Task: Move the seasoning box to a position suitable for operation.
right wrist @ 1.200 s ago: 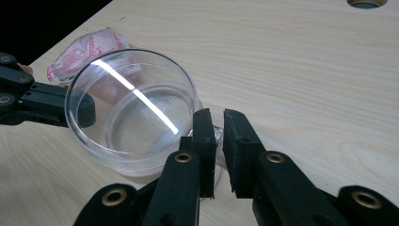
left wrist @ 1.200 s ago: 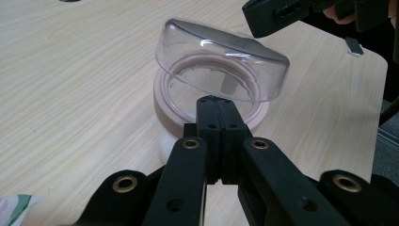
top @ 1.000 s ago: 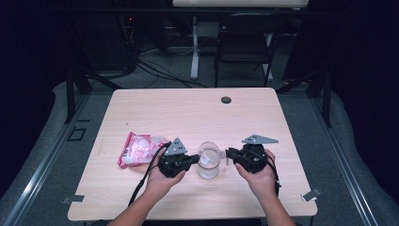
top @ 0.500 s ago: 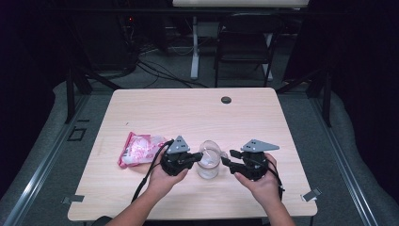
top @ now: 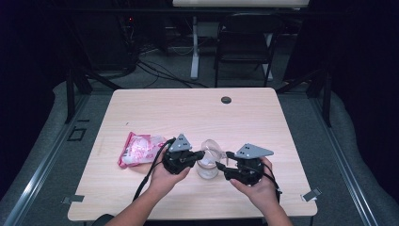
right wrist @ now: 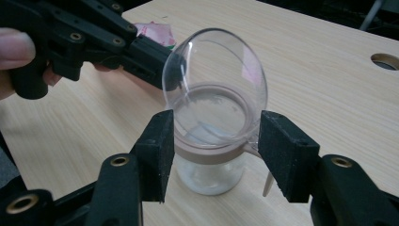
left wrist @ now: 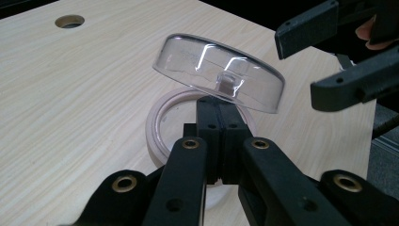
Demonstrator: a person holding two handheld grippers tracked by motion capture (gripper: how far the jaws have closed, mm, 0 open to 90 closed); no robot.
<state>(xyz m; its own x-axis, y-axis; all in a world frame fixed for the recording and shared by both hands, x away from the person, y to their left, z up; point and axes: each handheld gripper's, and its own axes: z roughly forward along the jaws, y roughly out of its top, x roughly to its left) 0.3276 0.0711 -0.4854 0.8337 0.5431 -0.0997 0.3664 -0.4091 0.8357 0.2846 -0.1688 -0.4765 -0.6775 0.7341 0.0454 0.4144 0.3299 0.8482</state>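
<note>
Black fingers (left wrist: 220,141) of the left gripper (left wrist: 219,101) were pressed together on the small tab of a clear lid (left wrist: 219,70), pinching it and holding it tilted up above the jar (left wrist: 160,122). In the left gripper view the lid sat at centre frame, its hollow side facing the camera, with the jar's pinkish rim just below and behind it.

In the right gripper view the right gripper (right wrist: 214,146) had its fingers (right wrist: 157,150) spread wide, one on each side of the jar (right wrist: 209,160) at the level of the rim. Whether their pads touched the collar could not be told. The lid (right wrist: 216,80) stood nearly upright over the rim at centre frame, and the left gripper (right wrist: 174,66) reached in from the upper left of the frame, closed on the lid's edge.

From the high view the jar (top: 207,165) stood on the table (top: 188,113) in the lower middle of the frame, between the left gripper (top: 201,154) and the right gripper (top: 222,165), each held in a hand (top: 162,175). A pink packet (top: 139,148) lay flat on the table just left of the left gripper. A dark round hole (top: 226,100) sat near the table's far edge, well apart from the jar. Beyond the table, at the top of the frame, stood a chair (top: 244,44).
</note>
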